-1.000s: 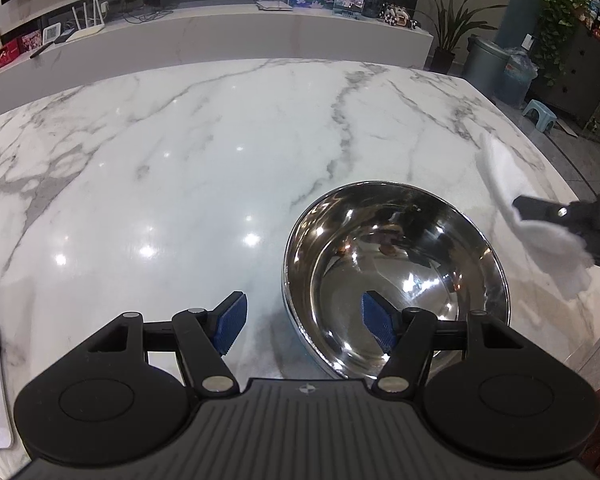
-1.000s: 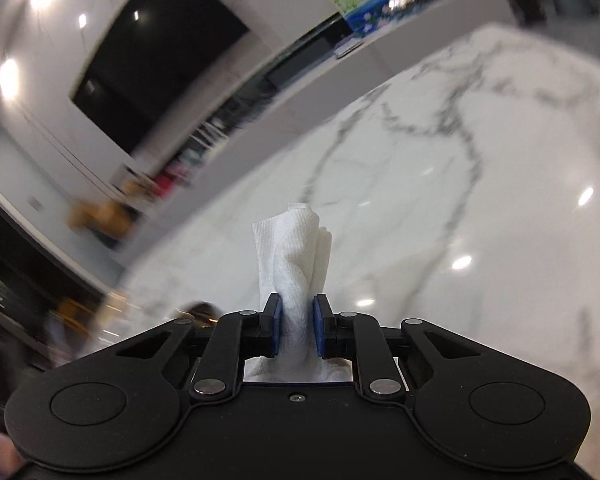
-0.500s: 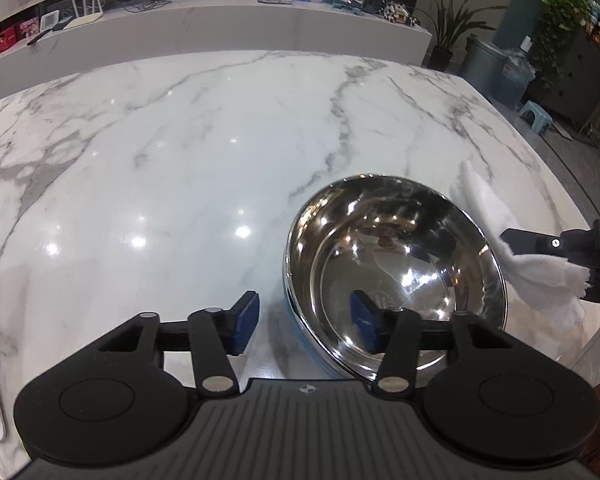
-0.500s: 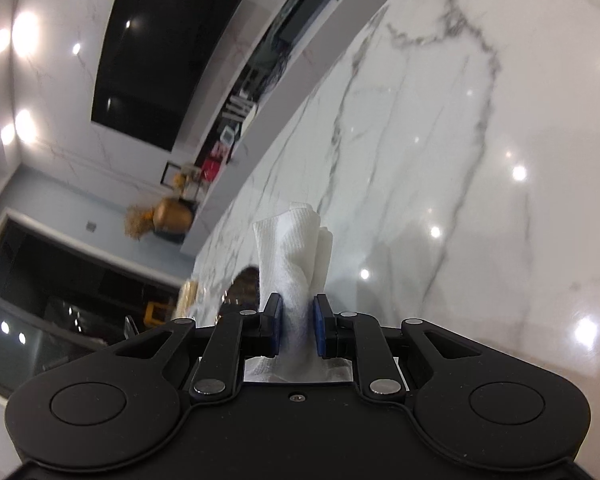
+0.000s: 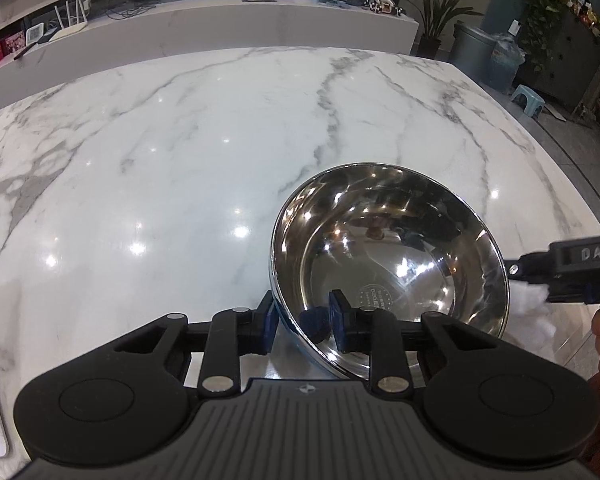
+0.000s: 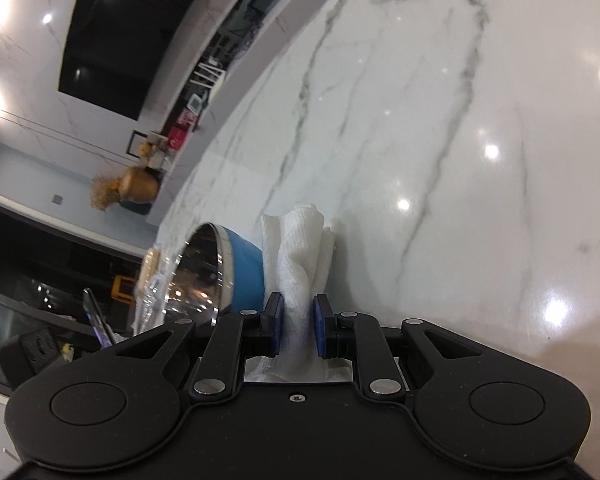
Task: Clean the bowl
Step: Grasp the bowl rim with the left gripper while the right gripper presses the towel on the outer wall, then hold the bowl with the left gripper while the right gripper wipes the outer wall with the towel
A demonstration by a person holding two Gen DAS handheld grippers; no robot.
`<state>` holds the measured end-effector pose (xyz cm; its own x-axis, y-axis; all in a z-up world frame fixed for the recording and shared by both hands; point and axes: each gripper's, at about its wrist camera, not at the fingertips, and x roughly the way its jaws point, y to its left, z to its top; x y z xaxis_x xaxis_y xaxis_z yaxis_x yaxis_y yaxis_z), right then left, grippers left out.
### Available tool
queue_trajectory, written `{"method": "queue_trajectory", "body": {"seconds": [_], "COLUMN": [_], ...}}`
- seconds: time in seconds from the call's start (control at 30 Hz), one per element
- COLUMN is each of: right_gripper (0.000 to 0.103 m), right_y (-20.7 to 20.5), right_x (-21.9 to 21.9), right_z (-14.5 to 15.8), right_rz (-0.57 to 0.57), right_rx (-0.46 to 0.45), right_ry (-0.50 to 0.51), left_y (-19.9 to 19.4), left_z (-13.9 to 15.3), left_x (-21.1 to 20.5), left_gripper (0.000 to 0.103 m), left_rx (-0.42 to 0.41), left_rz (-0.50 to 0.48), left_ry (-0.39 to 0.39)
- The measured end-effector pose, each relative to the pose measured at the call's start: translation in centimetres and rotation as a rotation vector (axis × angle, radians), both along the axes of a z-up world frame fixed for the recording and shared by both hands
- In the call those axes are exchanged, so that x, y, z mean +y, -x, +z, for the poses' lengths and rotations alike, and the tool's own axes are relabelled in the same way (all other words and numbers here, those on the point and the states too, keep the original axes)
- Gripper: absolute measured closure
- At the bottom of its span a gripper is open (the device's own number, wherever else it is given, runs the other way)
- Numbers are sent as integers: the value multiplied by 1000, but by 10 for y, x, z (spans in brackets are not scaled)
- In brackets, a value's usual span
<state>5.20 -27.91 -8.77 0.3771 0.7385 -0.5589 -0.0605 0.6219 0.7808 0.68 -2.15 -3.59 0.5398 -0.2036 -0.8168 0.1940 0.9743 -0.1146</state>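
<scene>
Bowl [image 5: 388,256] of mirror steel, rim nipped by closing left tool [image 5: 302,322], right tool [image 6: 297,324] pinching ribbed white cloth [image 6: 300,256]

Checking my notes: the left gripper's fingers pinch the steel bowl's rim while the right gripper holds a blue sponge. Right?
Not quite. The right gripper holds a white cloth, not a blue sponge, as the right wrist view shows. The left gripper does pinch the steel bowl at its rim.

White marble table [image 5: 220,152], long counter [image 5: 228,28] behind, potted plants [image 5: 440,12].
</scene>
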Motion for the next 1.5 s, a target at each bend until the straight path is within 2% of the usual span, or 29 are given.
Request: {"method": "queue_trajectory", "body": {"seconds": [0.3,0.47,0.6,0.83,0.93,1.13,1.27,1.37,1.4,1.5], "right_gripper": [88,88,88,88,88,88,88,88,88,88], "right_y": [2,5,6,1,-2,-3,-4,-4,-3,-4], "right_x": [9,9,1,-25,-28,-27,-18,-8,-5,3], "right_z": [-5,-5,0,14,13,5,-1,-5,-6,-8], "right_rz": [19,36,14,-94,-105,-101,-84,-54,-46,-21], "right_rx": [5,7,-6,-70,-62,-31,-5,9,12,16], "right_ry": [19,20,-2,-145,-144,-116,-71,-37,-24,7], "left_y": [5,4,1,-5,-5,-7,-8,-7,-6,-3], "left_z": [6,4,3,2,1,1,1,0,-1,-1], "left_x": [-2,-1,1,-3,-8,-10,-10,-7,-5,-1], "left_gripper": [74,84,85,85,86,85,82,69,61,59], "left_rx": [4,-9,-20,-38,-44,-46,-40,15,35,71], "left_rz": [53,54,40,-18,-51,-38,-16,17,26,52], "left_ry": [-26,-61,-55,-47,-47,-56,-67,-45,-32,-20]}}
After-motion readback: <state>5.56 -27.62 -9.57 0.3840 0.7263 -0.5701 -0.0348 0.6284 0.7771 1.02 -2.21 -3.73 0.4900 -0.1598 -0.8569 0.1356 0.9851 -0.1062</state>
